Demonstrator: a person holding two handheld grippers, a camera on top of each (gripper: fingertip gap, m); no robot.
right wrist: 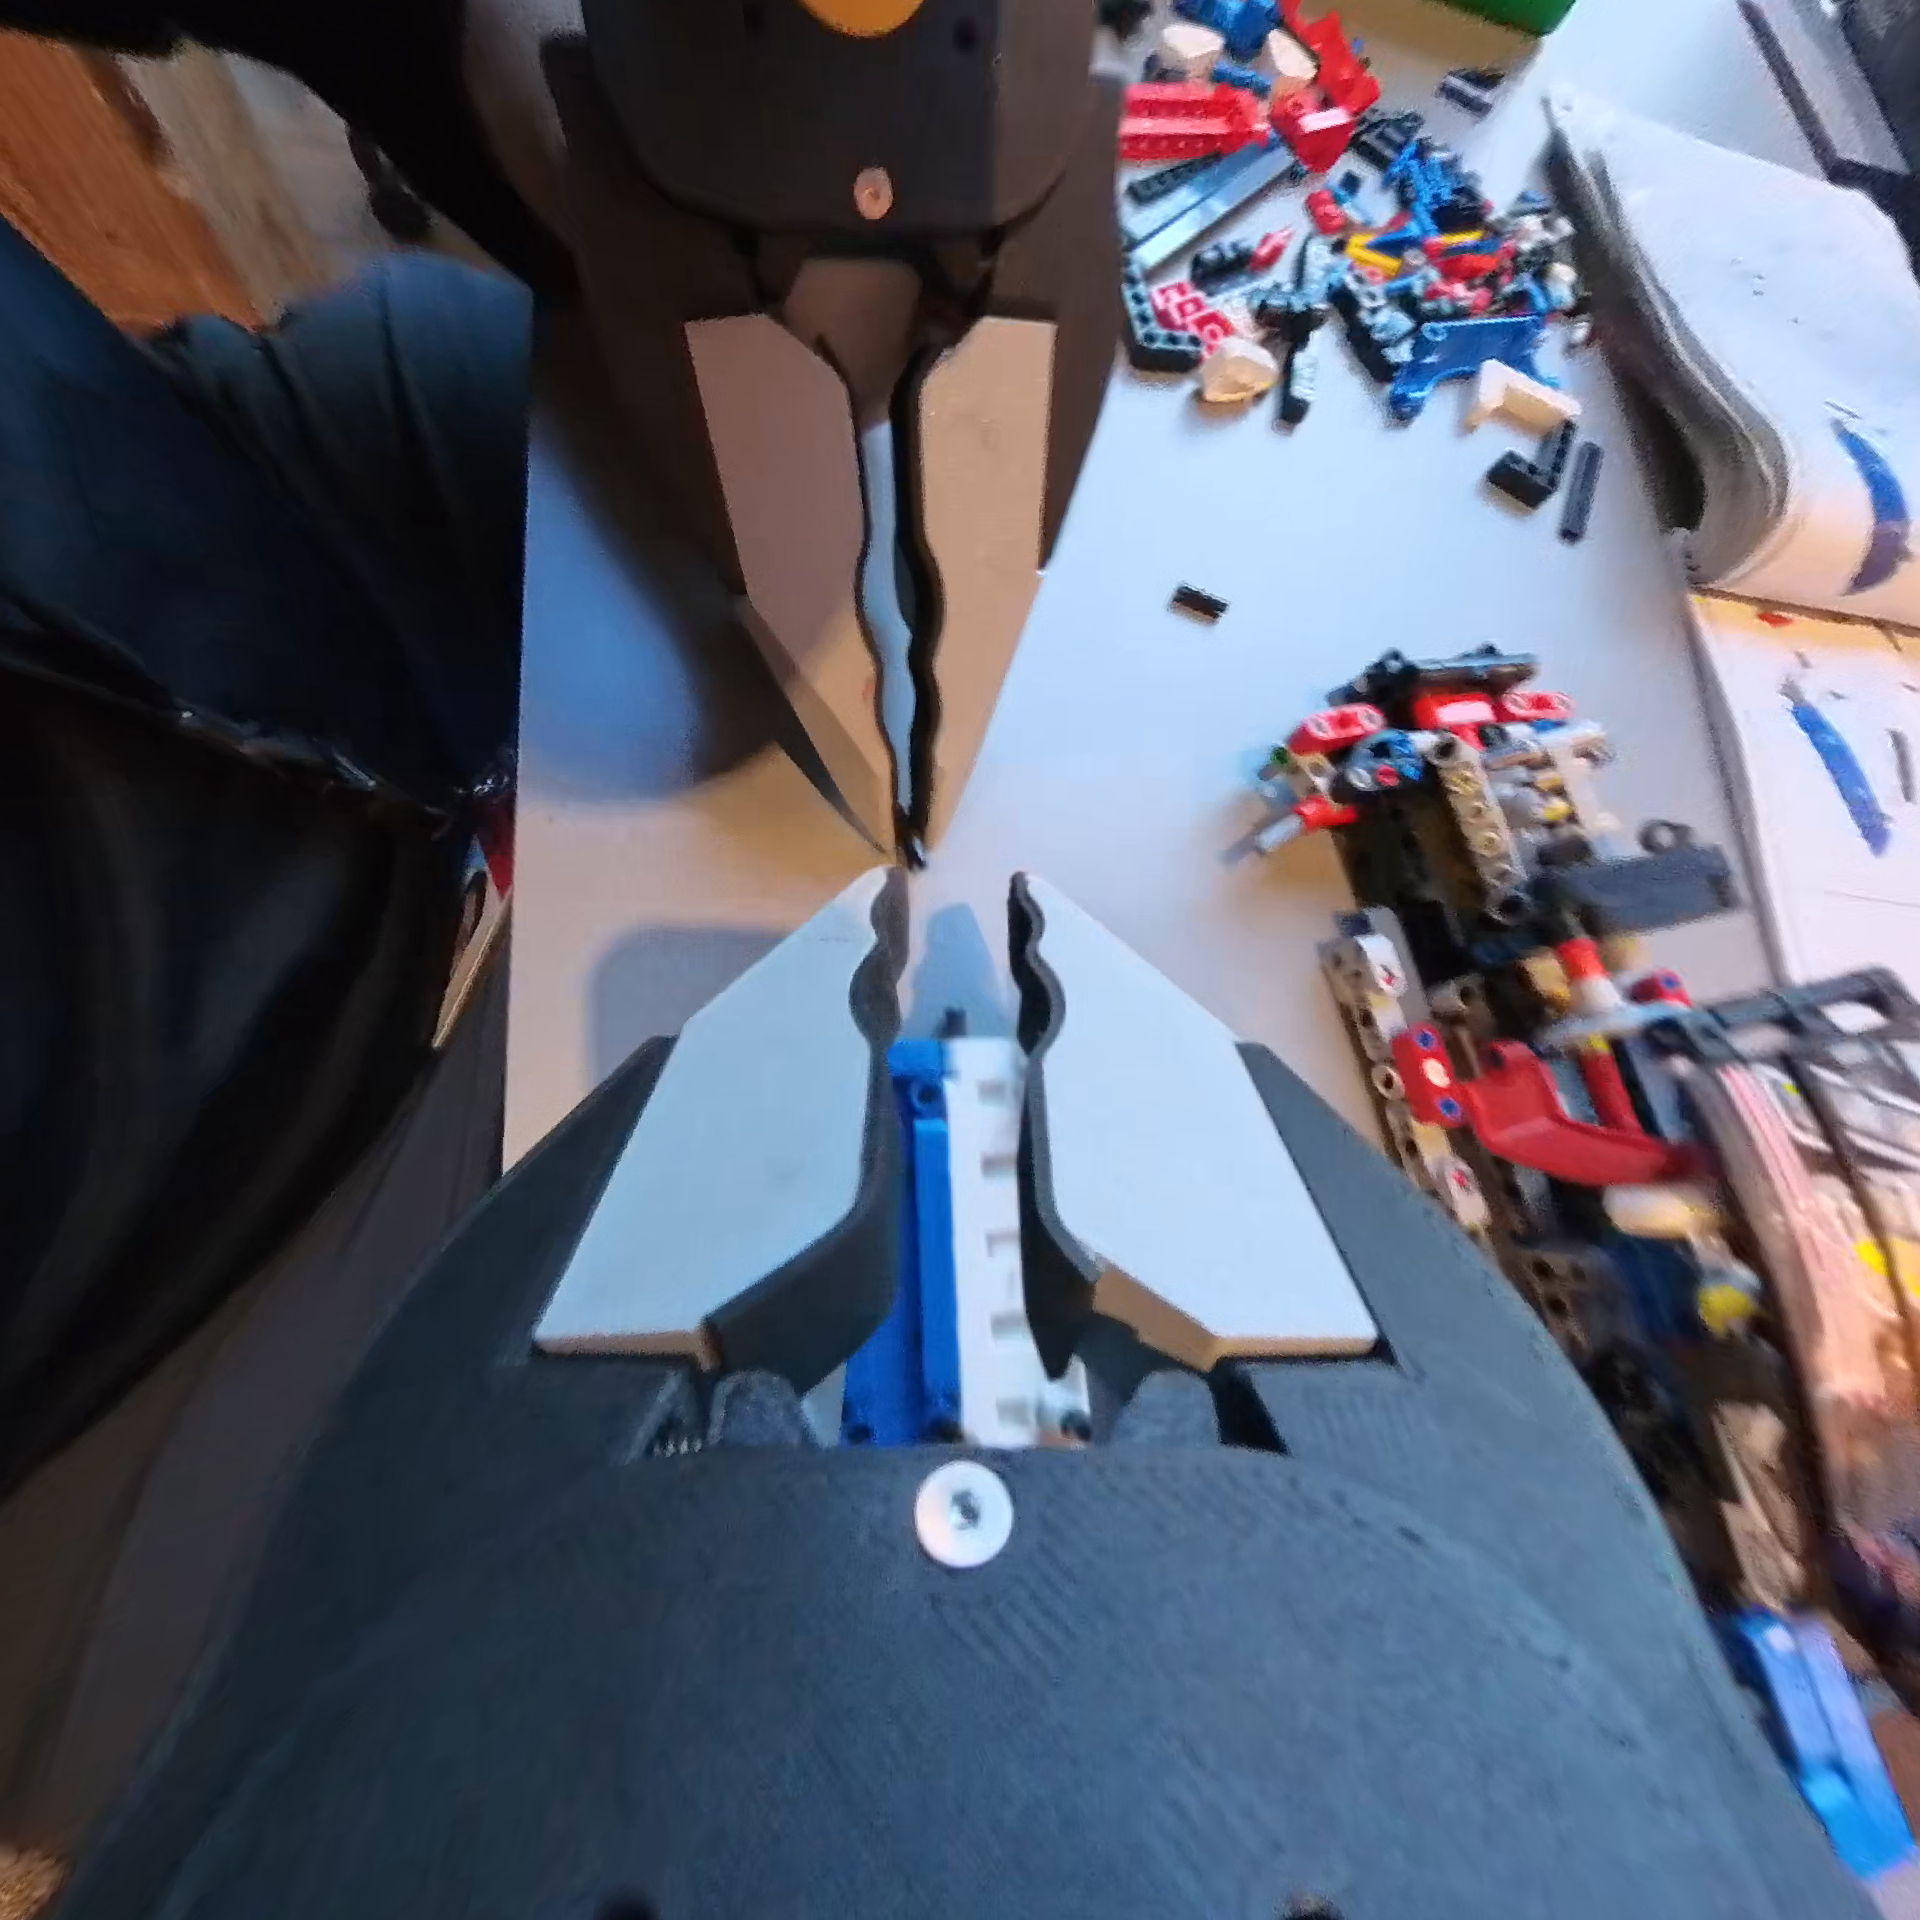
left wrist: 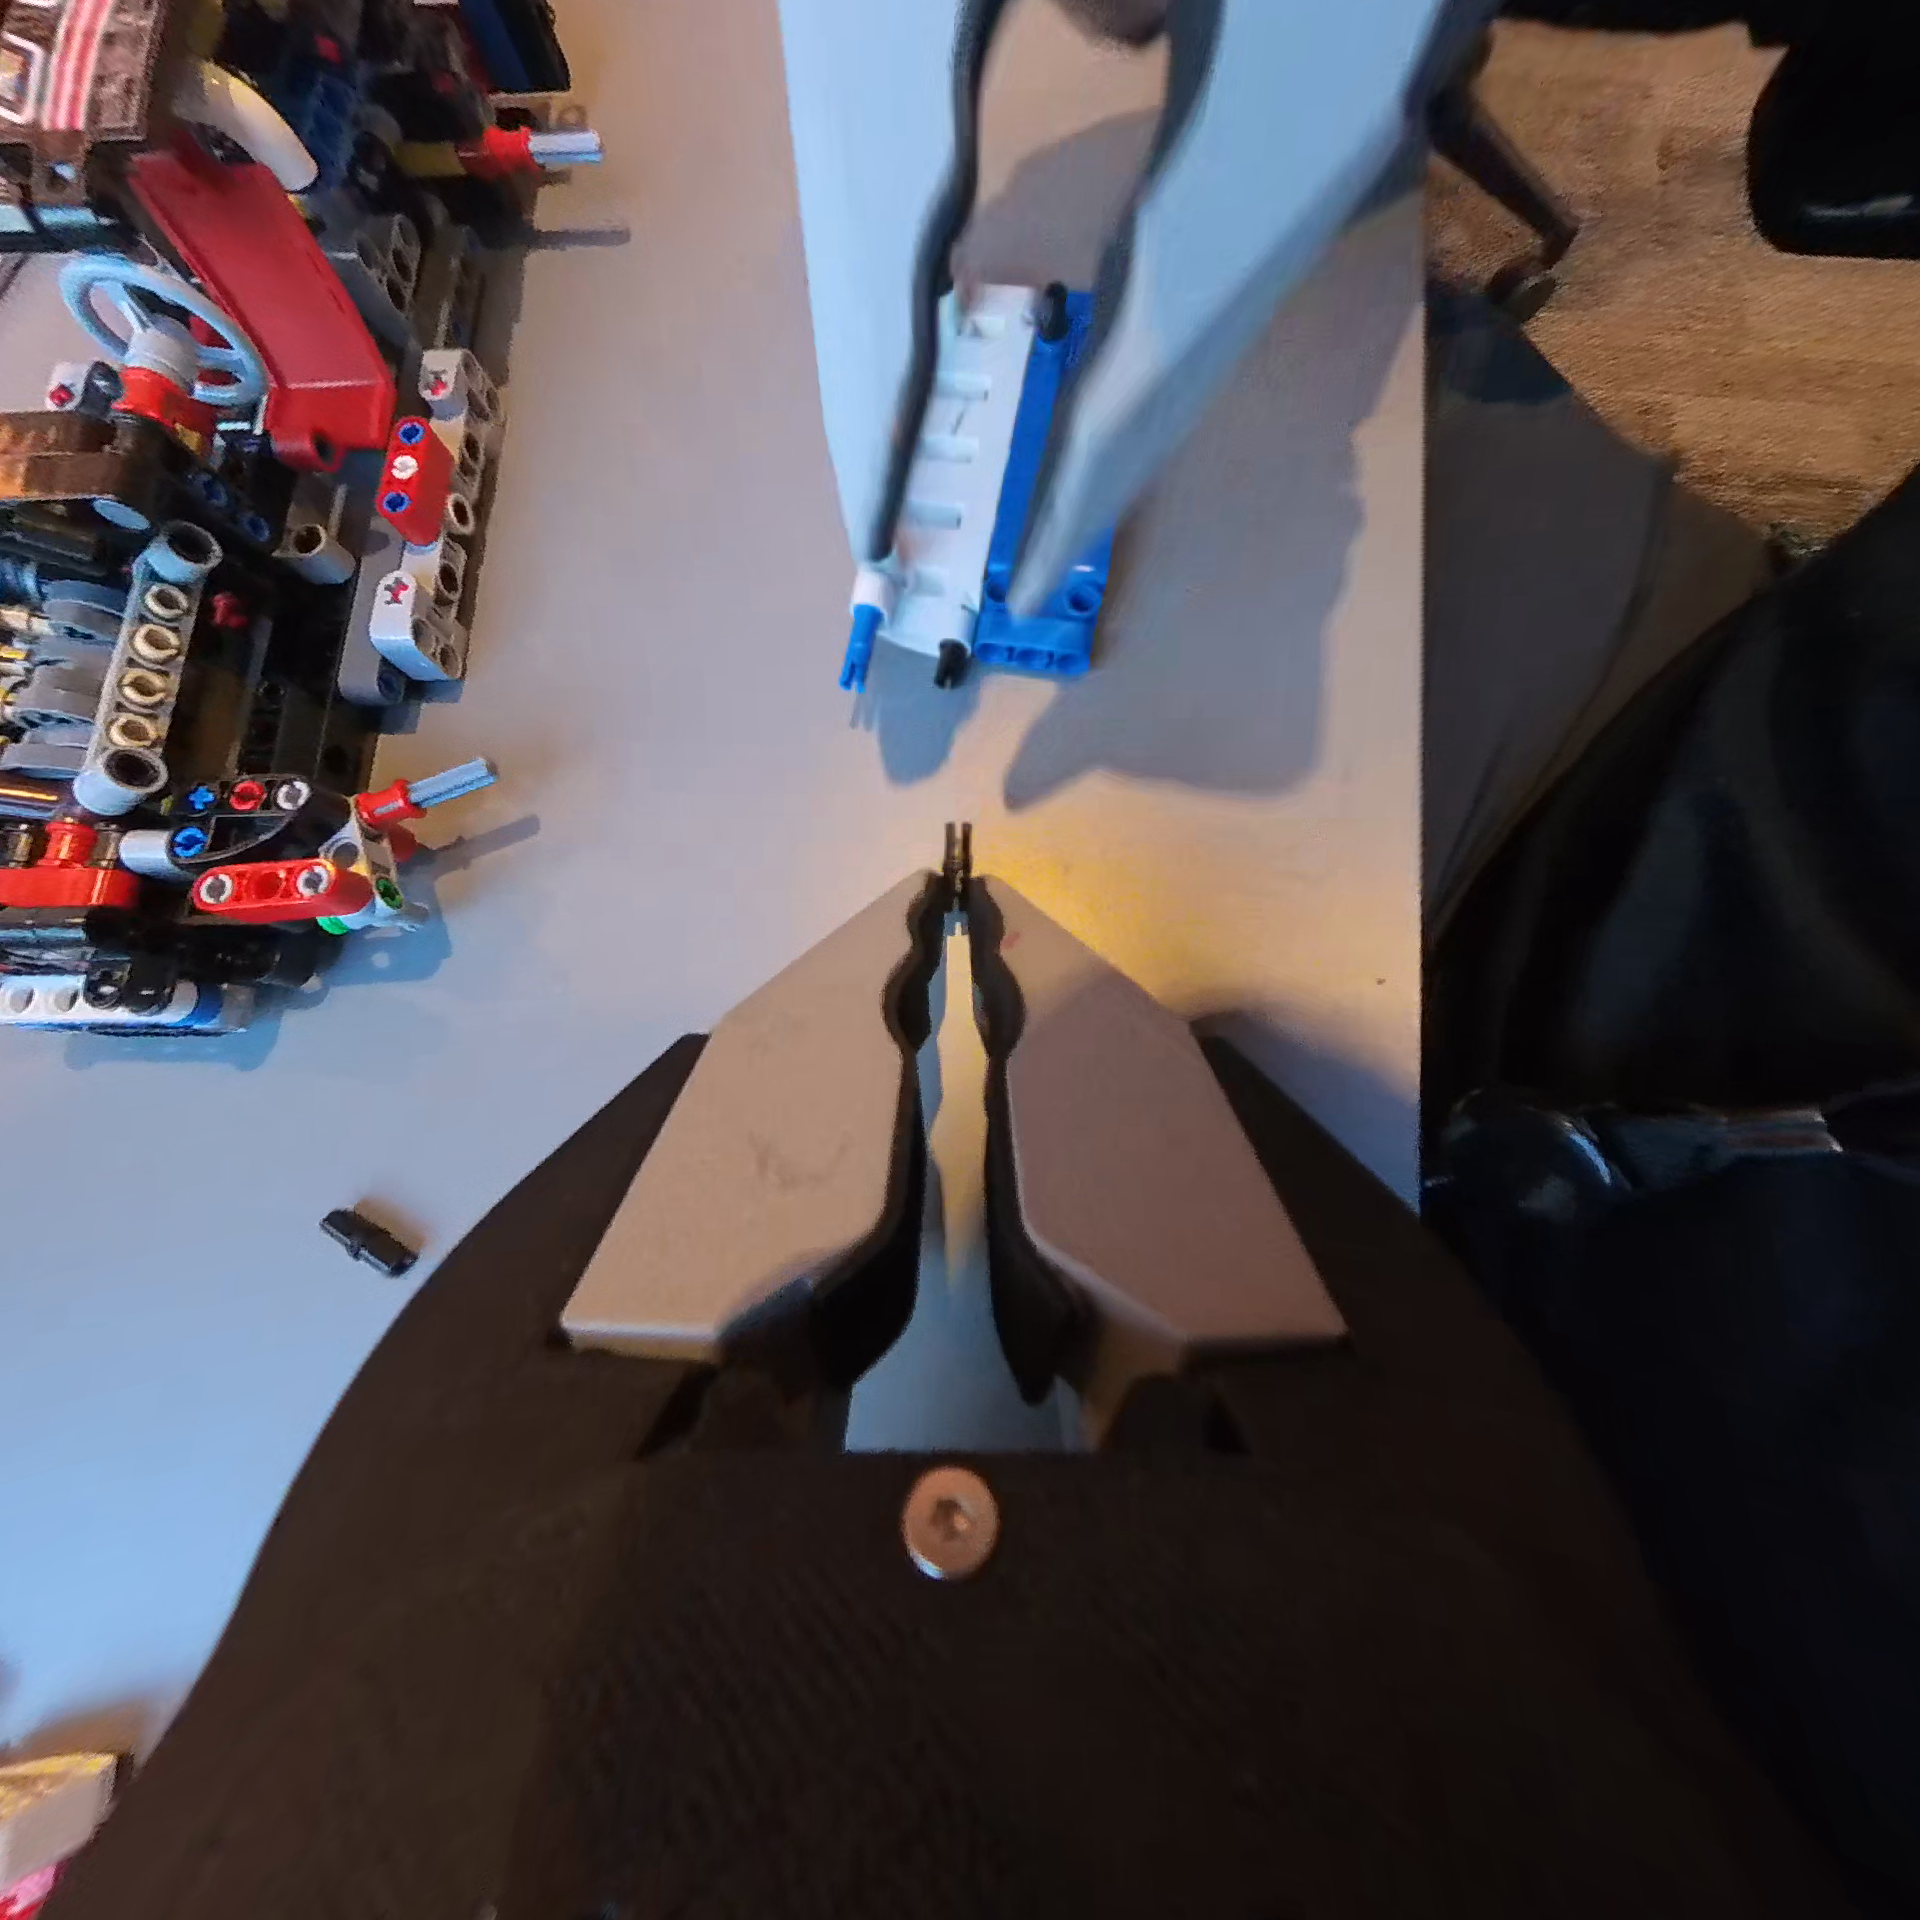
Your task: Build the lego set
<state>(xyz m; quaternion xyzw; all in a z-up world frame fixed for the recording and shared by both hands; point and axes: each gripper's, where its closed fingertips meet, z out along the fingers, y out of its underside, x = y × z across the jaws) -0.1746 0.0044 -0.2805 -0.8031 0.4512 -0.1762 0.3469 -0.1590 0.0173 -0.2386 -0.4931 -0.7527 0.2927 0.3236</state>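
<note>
The left gripper [left wrist: 956, 883] pinches a small black pin [left wrist: 956, 847] at its tips; the right gripper [right wrist: 951, 904] clamps a blue-and-white panel [right wrist: 961, 1226] deep between its fingers, tips apart; the half-built car [right wrist: 1538, 935] lies aside; next, I judge, the pin goes into the panel, needing careful alignment.

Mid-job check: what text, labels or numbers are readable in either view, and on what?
Nothing is legible enough to quote.
Red brick in the loose pile: white markings, too blurred to read.
Booklet: blue drawings, print too small to read.
Striped sticker on the model: pattern only, no clear words.
</note>
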